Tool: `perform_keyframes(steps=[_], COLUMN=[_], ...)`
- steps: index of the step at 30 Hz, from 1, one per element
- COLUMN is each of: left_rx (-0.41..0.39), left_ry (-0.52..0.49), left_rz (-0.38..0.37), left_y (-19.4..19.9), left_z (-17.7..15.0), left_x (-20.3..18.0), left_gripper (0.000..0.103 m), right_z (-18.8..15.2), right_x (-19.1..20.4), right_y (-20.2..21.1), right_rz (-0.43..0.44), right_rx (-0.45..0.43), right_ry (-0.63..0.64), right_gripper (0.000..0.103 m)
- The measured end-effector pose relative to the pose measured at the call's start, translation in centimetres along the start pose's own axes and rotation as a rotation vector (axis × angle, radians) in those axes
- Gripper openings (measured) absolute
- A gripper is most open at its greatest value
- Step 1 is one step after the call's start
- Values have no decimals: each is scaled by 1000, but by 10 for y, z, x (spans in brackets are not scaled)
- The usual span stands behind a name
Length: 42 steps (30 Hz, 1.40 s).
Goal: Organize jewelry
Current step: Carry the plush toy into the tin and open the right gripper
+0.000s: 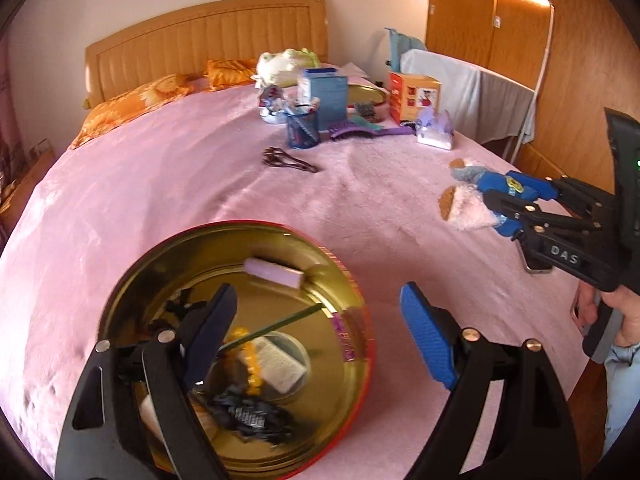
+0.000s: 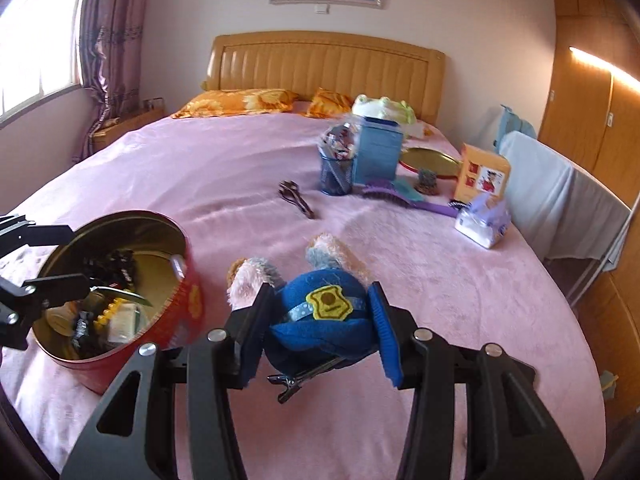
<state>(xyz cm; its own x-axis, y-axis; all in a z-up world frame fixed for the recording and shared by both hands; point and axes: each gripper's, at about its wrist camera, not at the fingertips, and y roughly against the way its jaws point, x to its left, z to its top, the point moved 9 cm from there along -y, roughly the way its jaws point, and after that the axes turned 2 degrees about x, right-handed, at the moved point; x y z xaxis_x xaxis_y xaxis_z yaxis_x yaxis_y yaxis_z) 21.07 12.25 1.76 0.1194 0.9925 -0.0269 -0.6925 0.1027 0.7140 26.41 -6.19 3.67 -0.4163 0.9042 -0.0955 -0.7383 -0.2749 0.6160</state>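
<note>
1. Currently, a round tin (image 1: 352, 292) with a gold interior and red outer wall is seen resting on the pink bedspread (image 1: 180, 184); small items lie inside it, among them a yellow beaded piece (image 1: 250, 364), a dark tangled accessory (image 1: 252, 418) and a pale lilac cylinder (image 1: 274, 273).
2. The left gripper (image 1: 324, 340) is held spread wide at the tin's rim: one finger is placed inside the tin, the blue-padded one outside over the bedspread. Nothing is pinched between them.
3. The right gripper (image 2: 320, 332) is pressed against both sides of a plush hair clip (image 2: 324, 320), shaped as a blue police cap with a yellow badge and pink-grey ears. The metal clip (image 2: 300, 384) is seen hanging beneath the cap.
4. The plush clip is held just above the bedspread, to the right of the tin and apart from it.
5. A dark brown hair claw (image 2: 296, 198) is seen lying alone on the bedspread farther back.
6. Near the headboard a group is gathered: a blue mesh cup (image 2: 337, 174), a blue box (image 2: 378, 152), a purple hairbrush (image 2: 404, 196), an orange carton (image 2: 484, 178), a tissue pack (image 2: 484, 220) and the tin's lid (image 2: 428, 162).
</note>
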Motion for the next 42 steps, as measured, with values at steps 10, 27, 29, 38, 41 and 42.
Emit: perform_keyframes(steps=[10,27,29,38,41,42], left_rx=[-18,47,38,29,3,-15], left_ry=[175,224,218,254,264,269], left_rz=[94,53,62,38,38,36], left_y=[18,-31,-30,-25,-15,-10], left_z=[-36,-46,-48,-54,-54,-53], left_x=[136,178,179,182,181,181], left_gripper=[82,82,82,82,82,82], right_z=[23,3,-1,-2,5,8], right_x=[159,222,222,236,234,232], right_y=[-37,-173,-177,-165,-152,-146], right_rz=[122,22,16,5,-1,-6], right_rx=[62,386,414,411,368,350], right_ry=[206,256,264,366,371,371], right_gripper=[49,50,50,81,91,92])
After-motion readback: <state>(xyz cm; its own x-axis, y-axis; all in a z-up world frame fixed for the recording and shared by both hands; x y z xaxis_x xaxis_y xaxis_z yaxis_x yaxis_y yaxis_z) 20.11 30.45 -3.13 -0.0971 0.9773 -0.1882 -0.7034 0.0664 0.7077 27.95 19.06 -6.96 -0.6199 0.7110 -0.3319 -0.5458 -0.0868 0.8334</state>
